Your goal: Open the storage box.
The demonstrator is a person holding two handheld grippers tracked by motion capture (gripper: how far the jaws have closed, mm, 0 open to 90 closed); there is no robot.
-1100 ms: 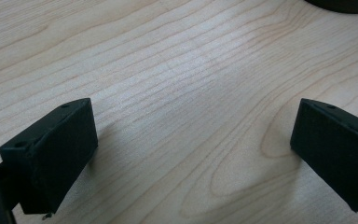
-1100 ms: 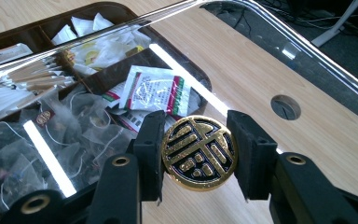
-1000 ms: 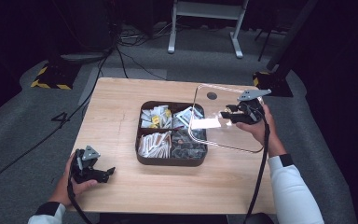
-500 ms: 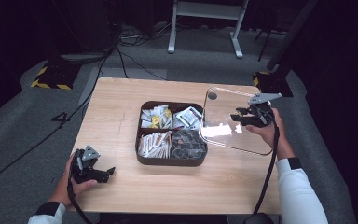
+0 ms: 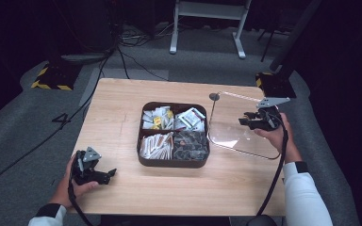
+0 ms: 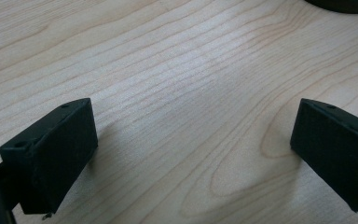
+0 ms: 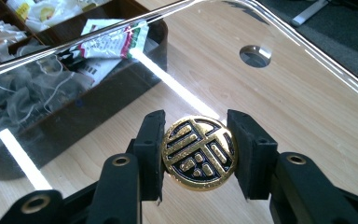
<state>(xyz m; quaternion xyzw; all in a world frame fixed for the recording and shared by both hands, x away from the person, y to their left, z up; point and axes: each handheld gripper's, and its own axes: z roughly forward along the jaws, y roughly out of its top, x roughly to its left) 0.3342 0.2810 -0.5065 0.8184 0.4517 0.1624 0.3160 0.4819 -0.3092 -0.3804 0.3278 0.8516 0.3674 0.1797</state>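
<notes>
My right tongs are clenched on the round gold-and-black knob of the clear lid; the two black jaws press on the knob from both sides, so the knob sits exactly between them. In the high view the right tongs hold this transparent lid tilted, to the right of the dark brown box, with its lower edge near the wooden surface and its left edge just beside the box wall. Whether the lid edge touches the surface I cannot tell. The box has four compartments with sachets and tea bags inside and stands uncovered in the middle of the surface. Through the lid in the right gripper view I see the box with a white and red sachet in the near compartment. My left tongs rest at the front left corner of the surface, well apart from the box; their jaws stand wide and released, with bare wood between them.
</notes>
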